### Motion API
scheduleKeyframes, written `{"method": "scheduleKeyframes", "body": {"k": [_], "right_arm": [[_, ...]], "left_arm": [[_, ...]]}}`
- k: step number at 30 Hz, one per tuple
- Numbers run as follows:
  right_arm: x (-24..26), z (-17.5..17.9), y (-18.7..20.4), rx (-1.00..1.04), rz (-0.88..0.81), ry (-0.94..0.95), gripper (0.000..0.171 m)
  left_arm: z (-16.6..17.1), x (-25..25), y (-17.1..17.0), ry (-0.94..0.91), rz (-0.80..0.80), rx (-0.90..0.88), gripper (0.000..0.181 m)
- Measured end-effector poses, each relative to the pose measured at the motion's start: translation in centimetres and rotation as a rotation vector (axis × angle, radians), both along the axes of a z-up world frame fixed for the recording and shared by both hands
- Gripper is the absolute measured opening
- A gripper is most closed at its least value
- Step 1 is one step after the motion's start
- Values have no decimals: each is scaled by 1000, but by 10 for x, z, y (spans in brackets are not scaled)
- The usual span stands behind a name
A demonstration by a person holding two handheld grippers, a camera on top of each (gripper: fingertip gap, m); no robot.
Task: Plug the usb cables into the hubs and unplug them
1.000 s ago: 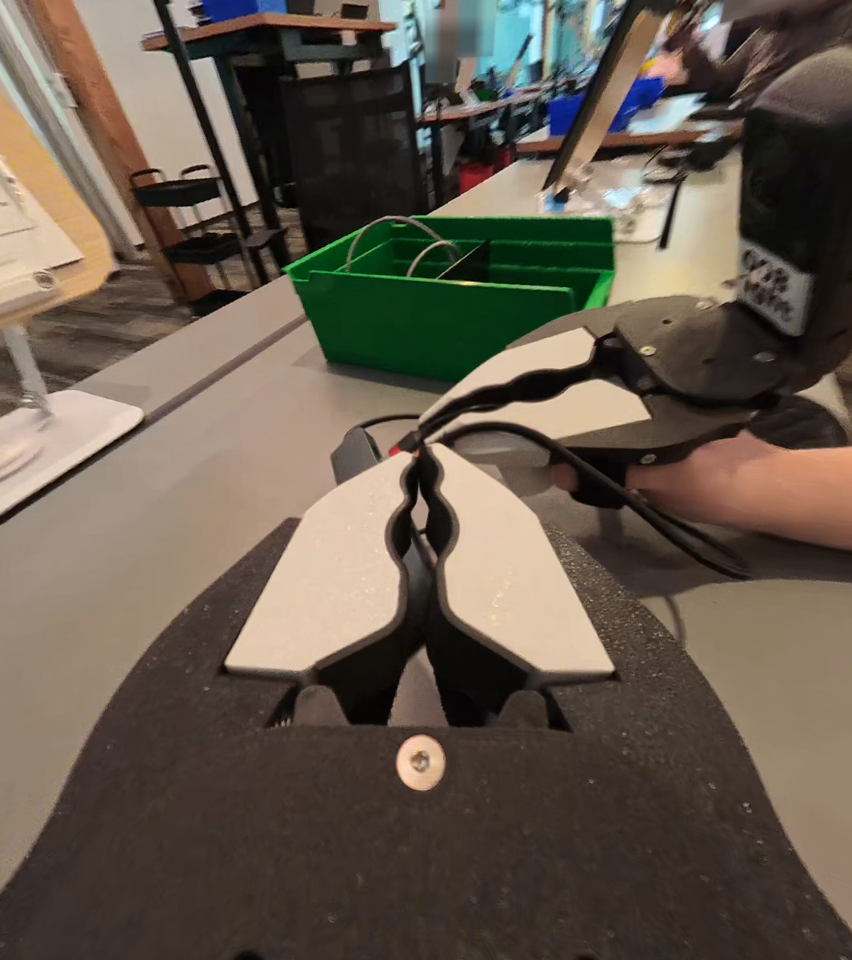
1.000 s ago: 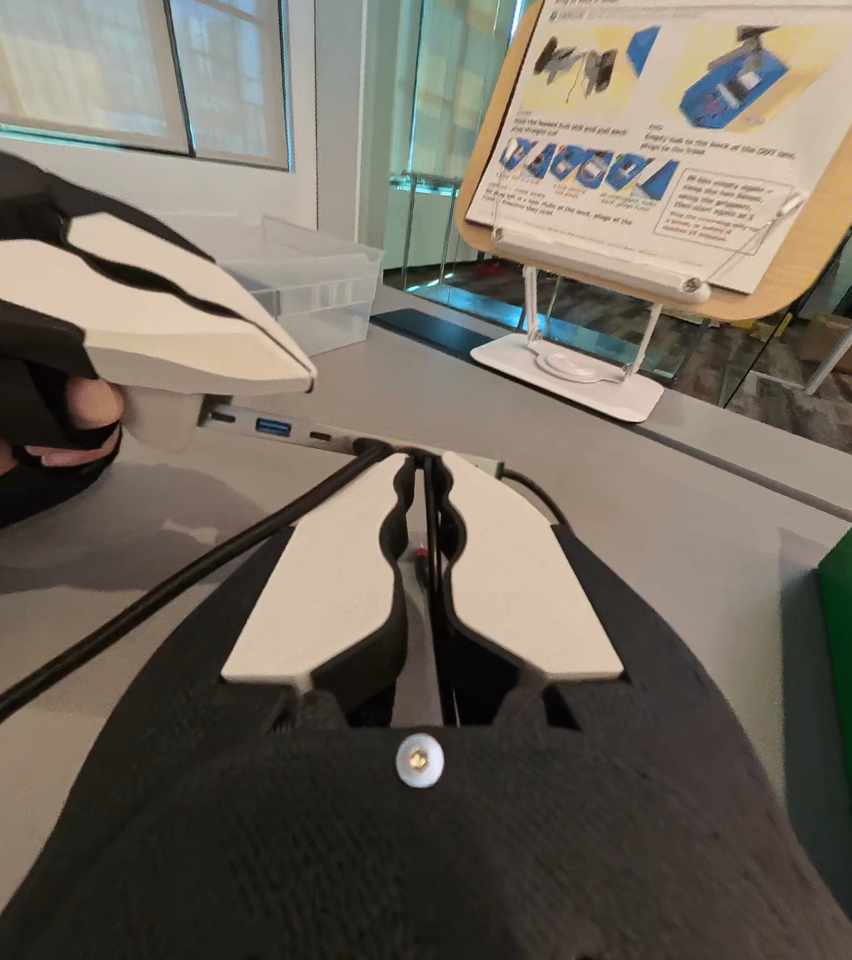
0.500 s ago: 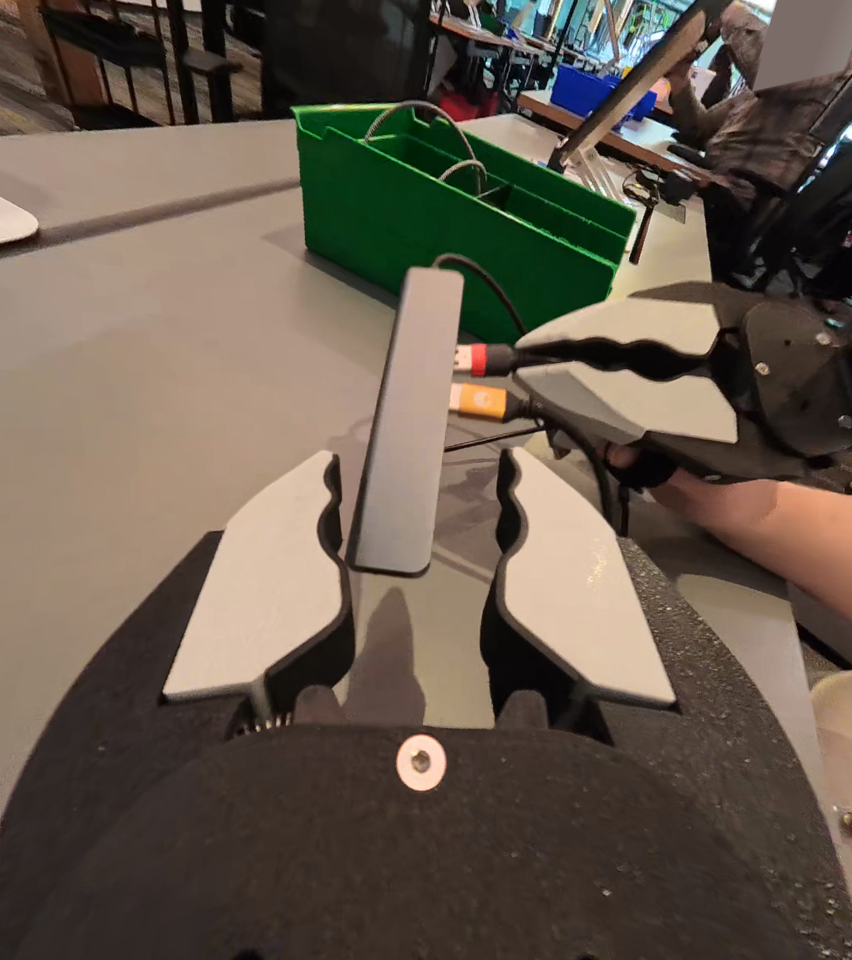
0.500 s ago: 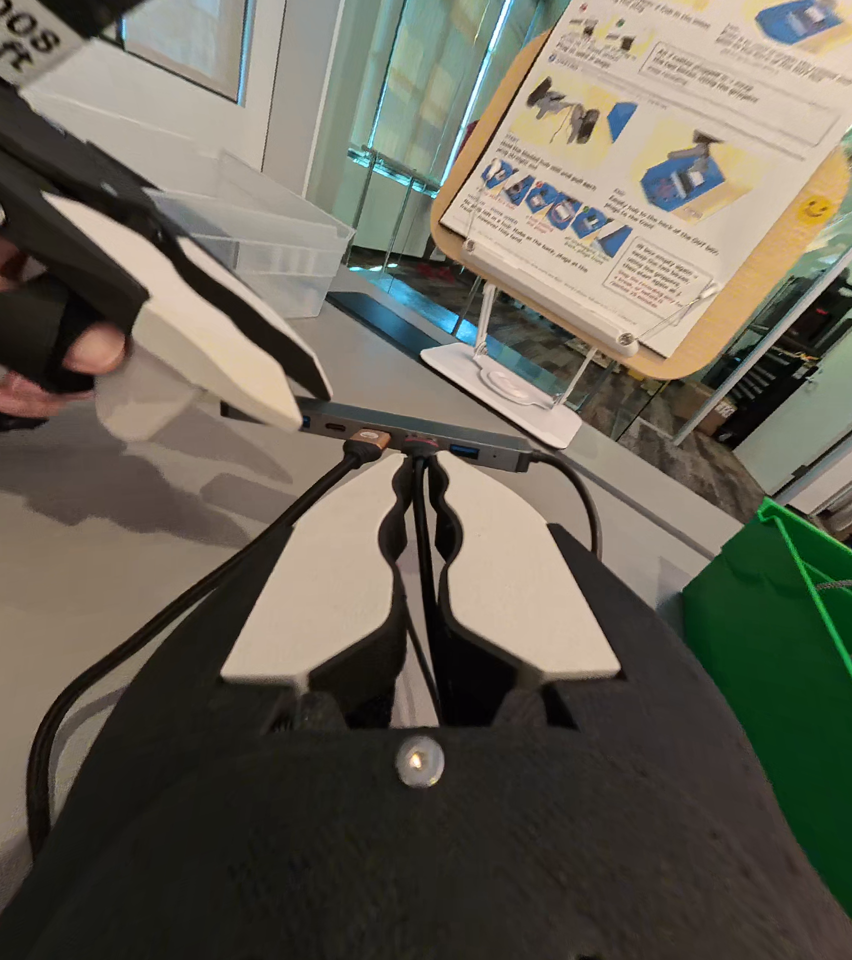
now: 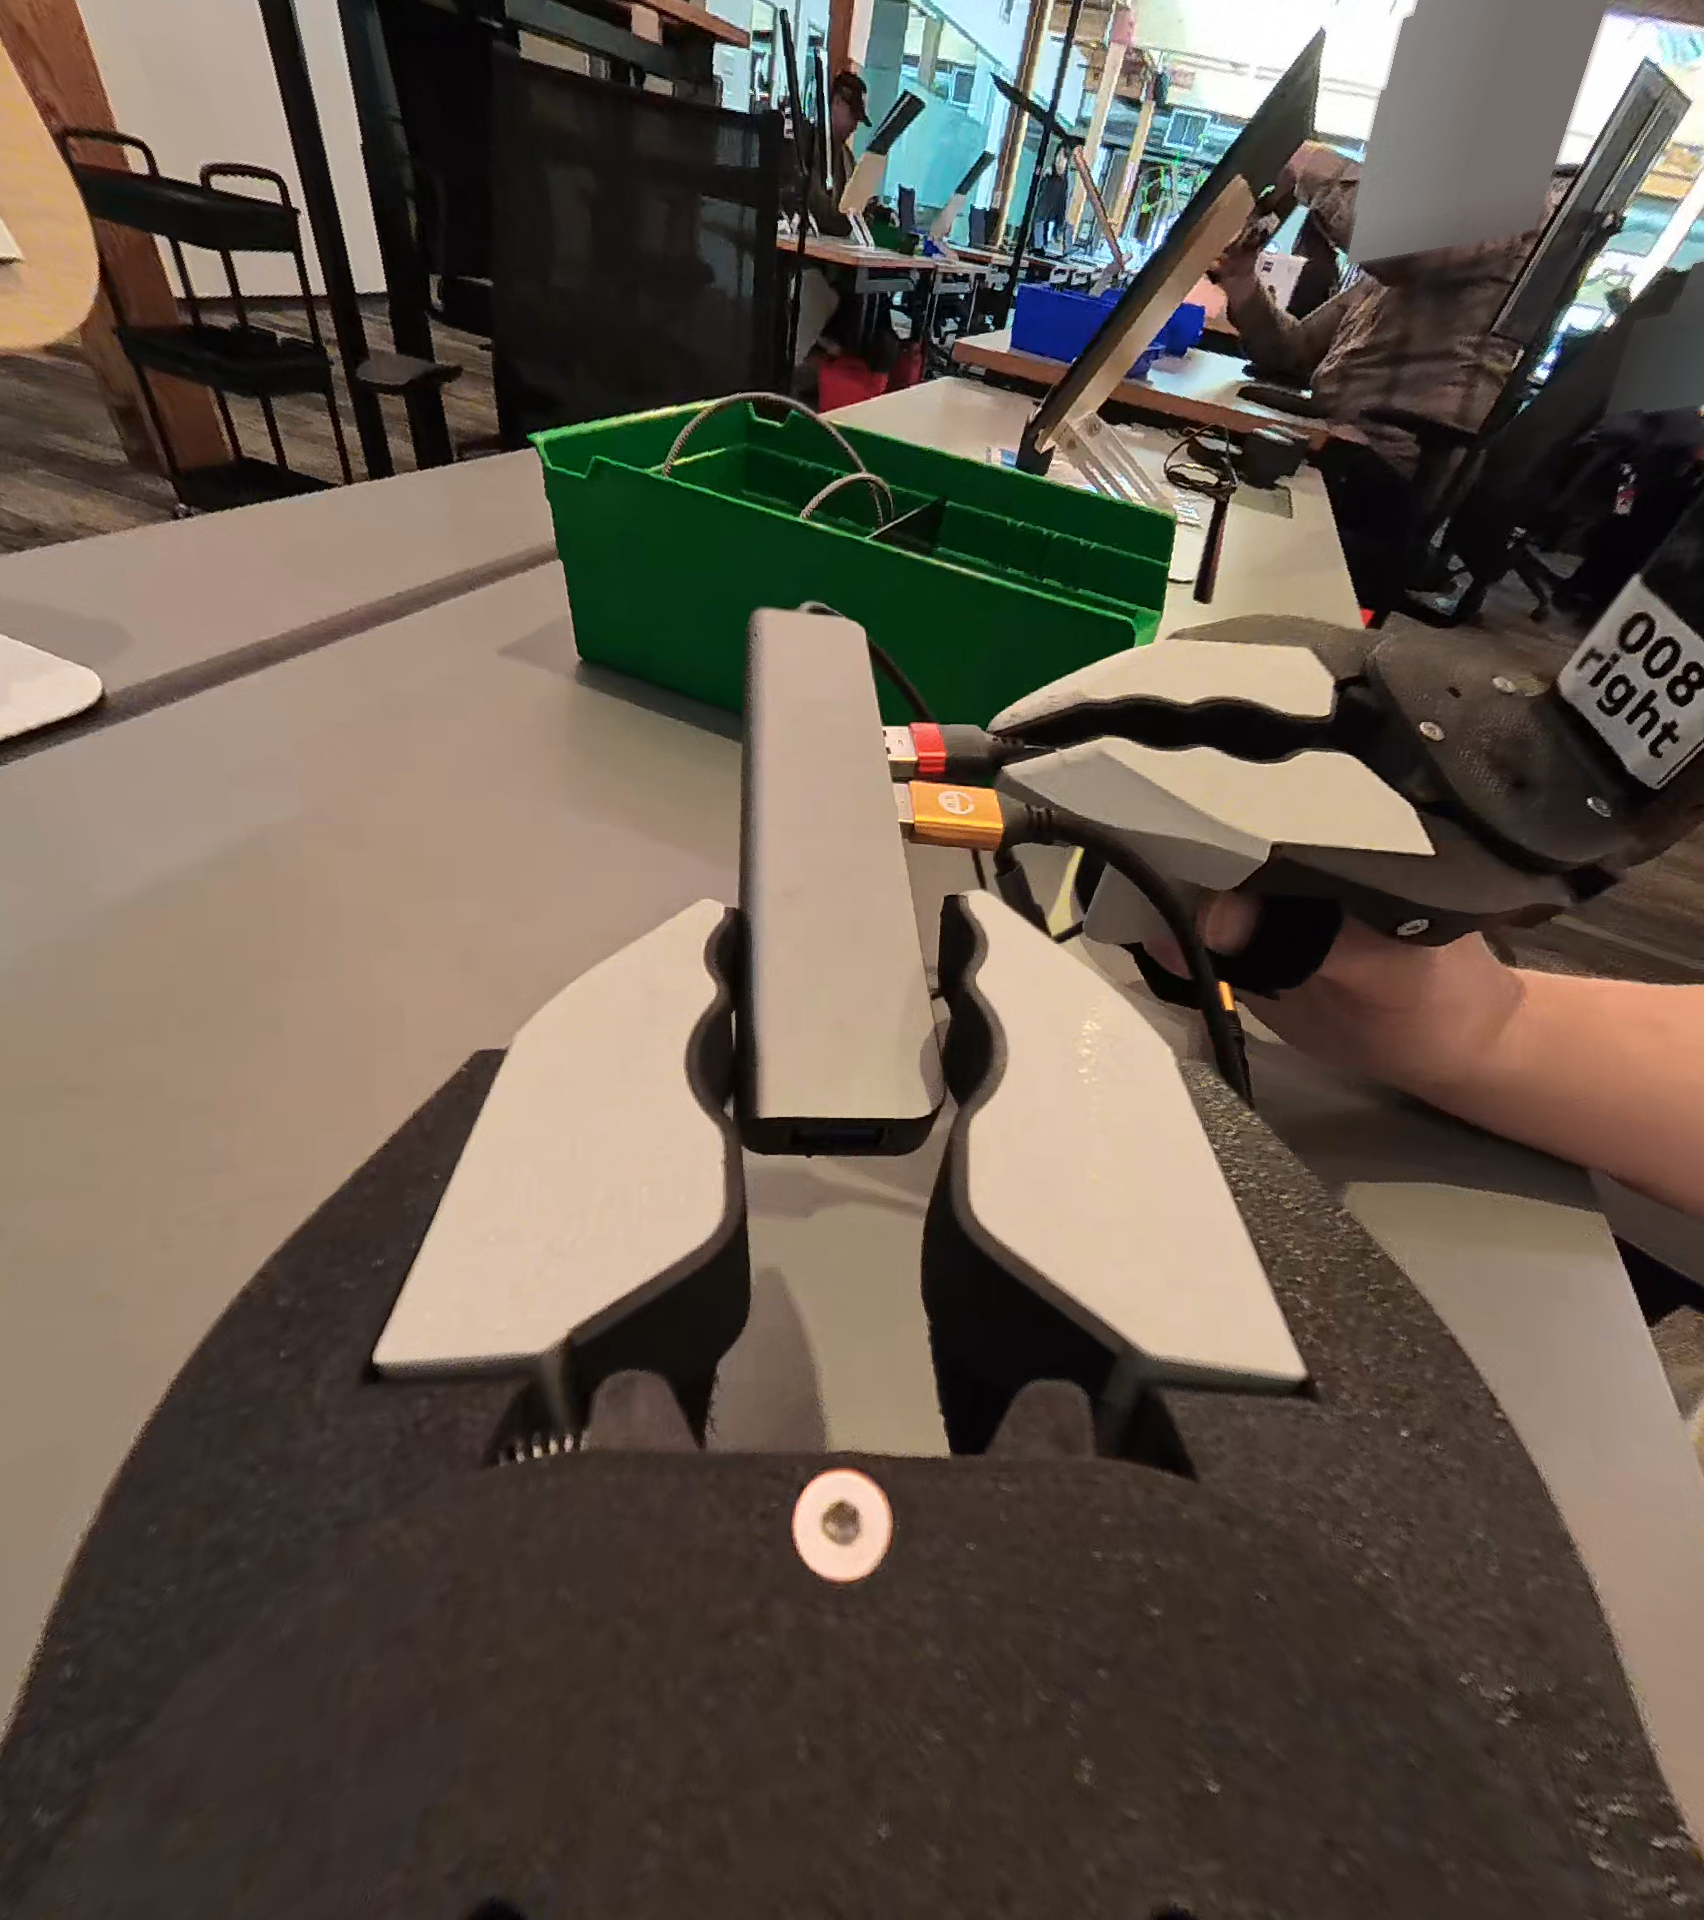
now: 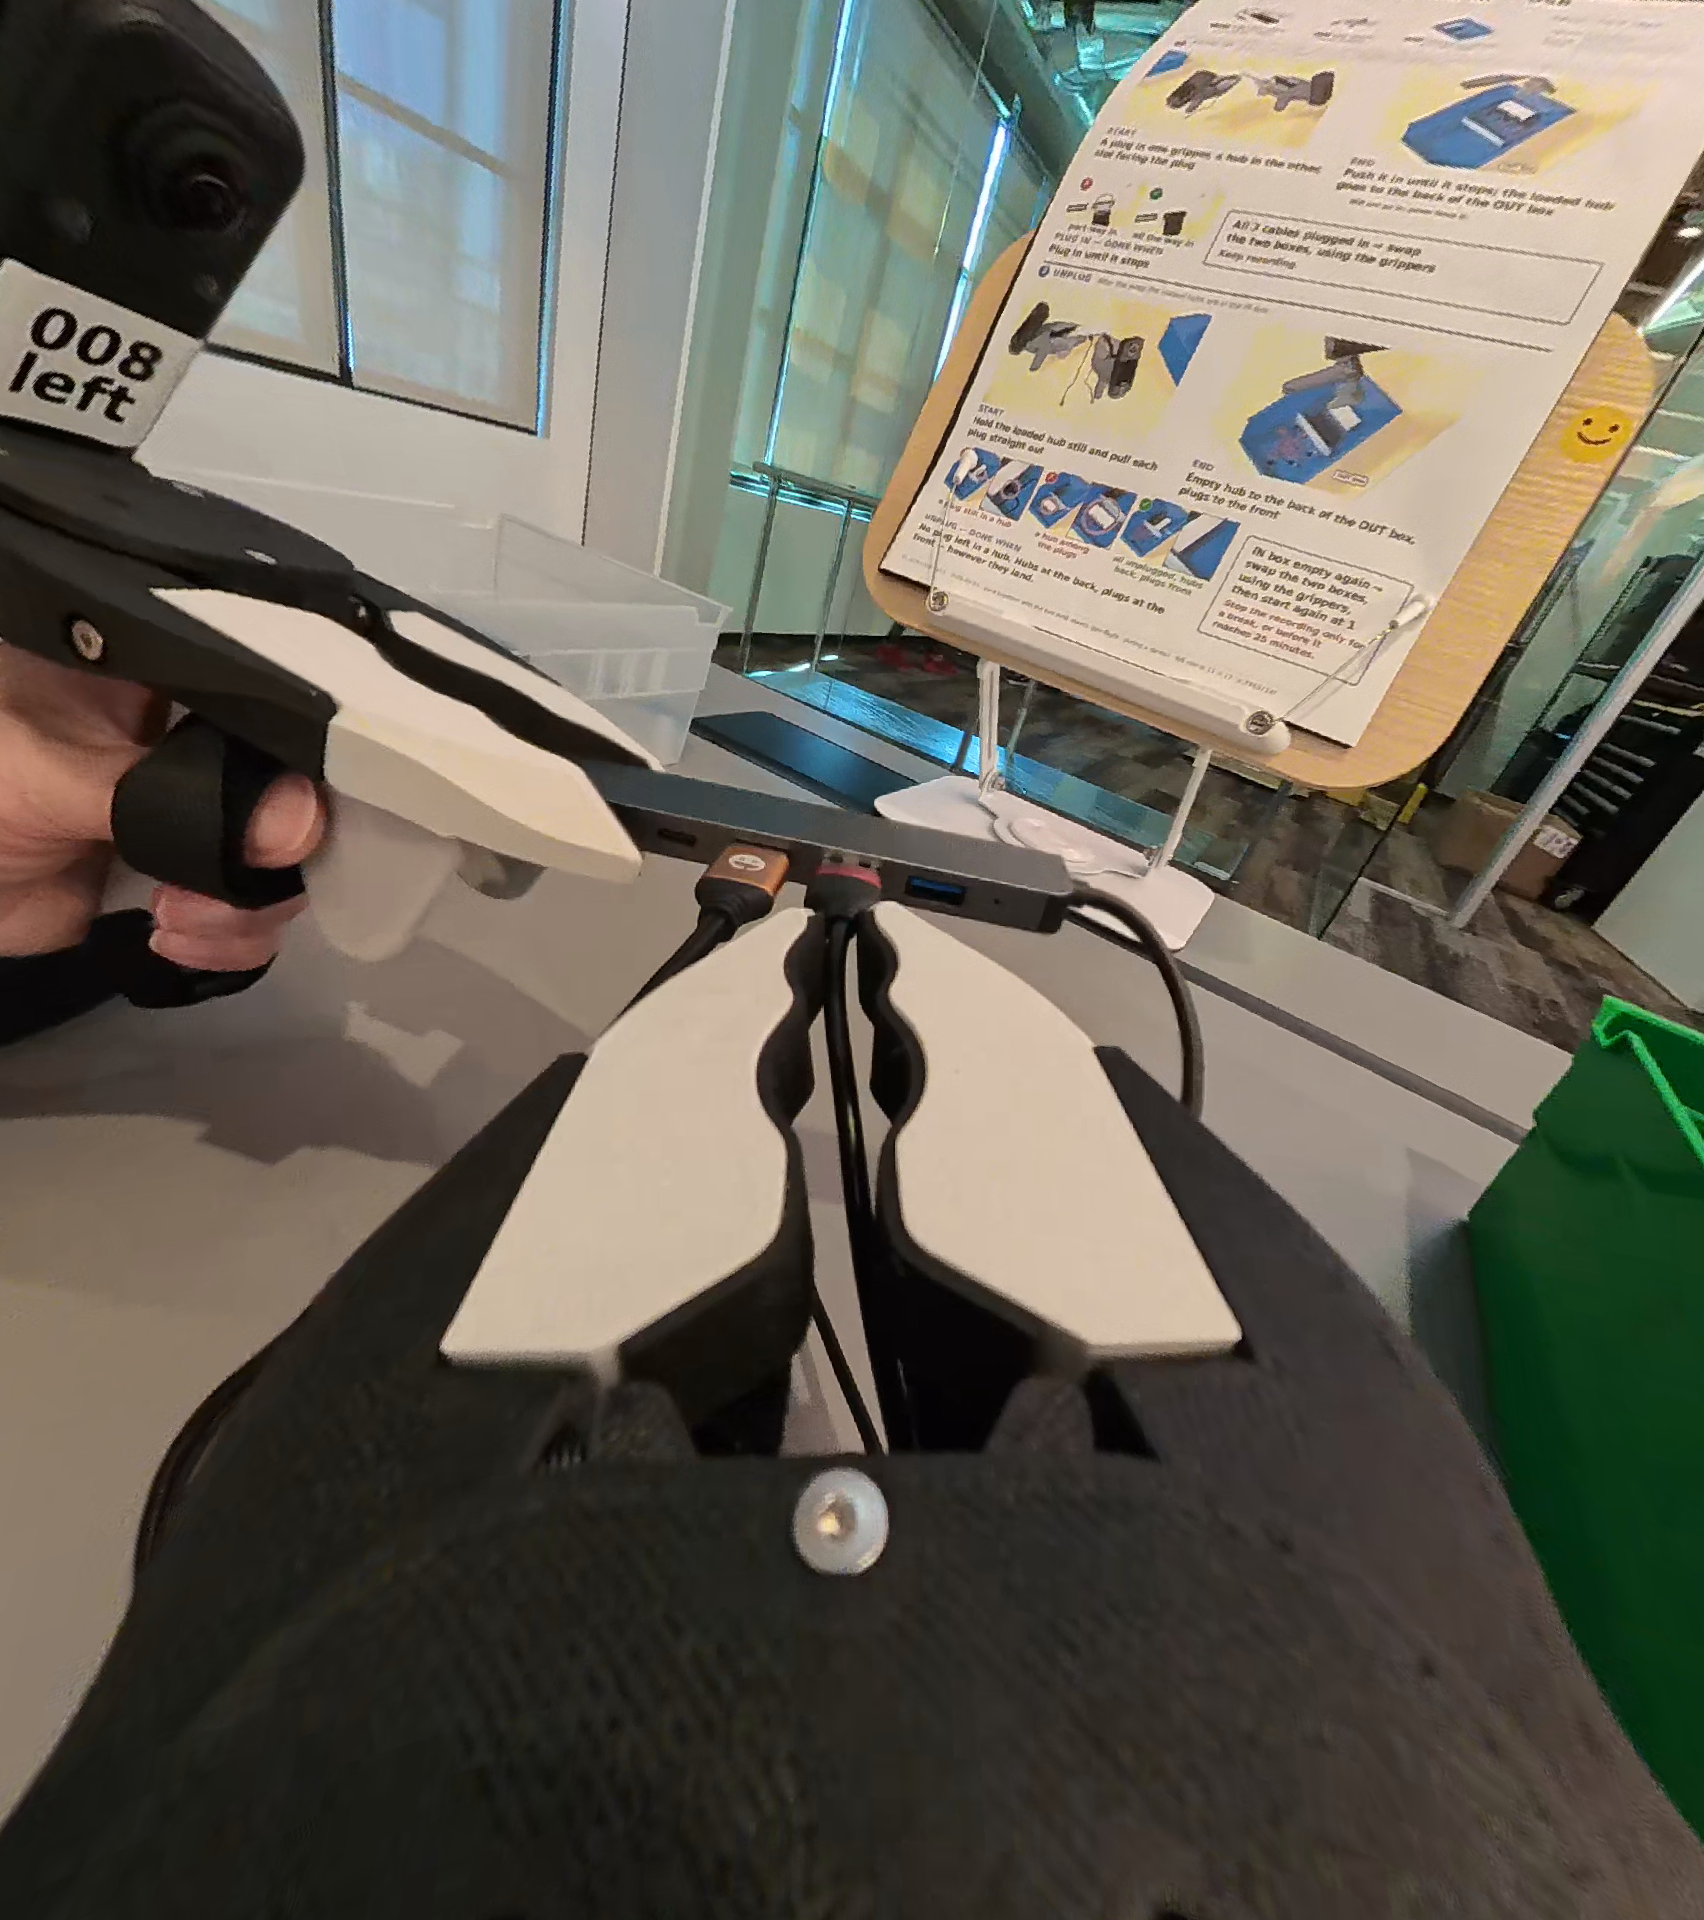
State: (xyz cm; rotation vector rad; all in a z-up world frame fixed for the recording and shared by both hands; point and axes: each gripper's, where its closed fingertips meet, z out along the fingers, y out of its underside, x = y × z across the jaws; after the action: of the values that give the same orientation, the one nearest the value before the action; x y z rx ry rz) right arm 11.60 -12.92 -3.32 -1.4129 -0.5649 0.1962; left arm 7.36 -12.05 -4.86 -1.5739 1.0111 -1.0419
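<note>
Grey, long, flat metal USB hub (image 5: pixel 822 862) up off grey table (image 5: pixel 235 935), pinched at near end by left gripper (image 5: pixel 832 997). Right gripper (image 6: pixel 832 935) squeezed on thin black cable behind red plug (image 6: pixel 843 883), beside orange plug (image 6: pixel 744 868). Probably light, stiff, smooth; bendy cable. Best grabbed by hard plug. Green plastic bin (image 5: pixel 827 582) close behind.

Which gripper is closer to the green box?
Right, though only slightly. The right gripper sits just in front of the green box, clamped on the red plug's cable. The left gripper holds the hub's near end, farther back.
</note>
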Motion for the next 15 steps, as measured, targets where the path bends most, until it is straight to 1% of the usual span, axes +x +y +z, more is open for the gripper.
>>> {"method": "scheduleKeyframes", "body": {"k": [4, 7, 11, 15], "right_arm": [[0, 5, -4, 19, 22, 36, 6], [0, 6, -4, 31, 19, 38, 6], [-3, 2, -4, 9, 38, 37, 7], [-1, 7, -6, 35, 29, 46, 6]], "left_arm": [[5, -1, -4, 27, -4, 72, 36], [0, 0, -7, 47, -7, 45, 37], [11, -3, -7, -42, -11, -12, 37], [6, -1, -14, 27, -25, 44, 36]]}}
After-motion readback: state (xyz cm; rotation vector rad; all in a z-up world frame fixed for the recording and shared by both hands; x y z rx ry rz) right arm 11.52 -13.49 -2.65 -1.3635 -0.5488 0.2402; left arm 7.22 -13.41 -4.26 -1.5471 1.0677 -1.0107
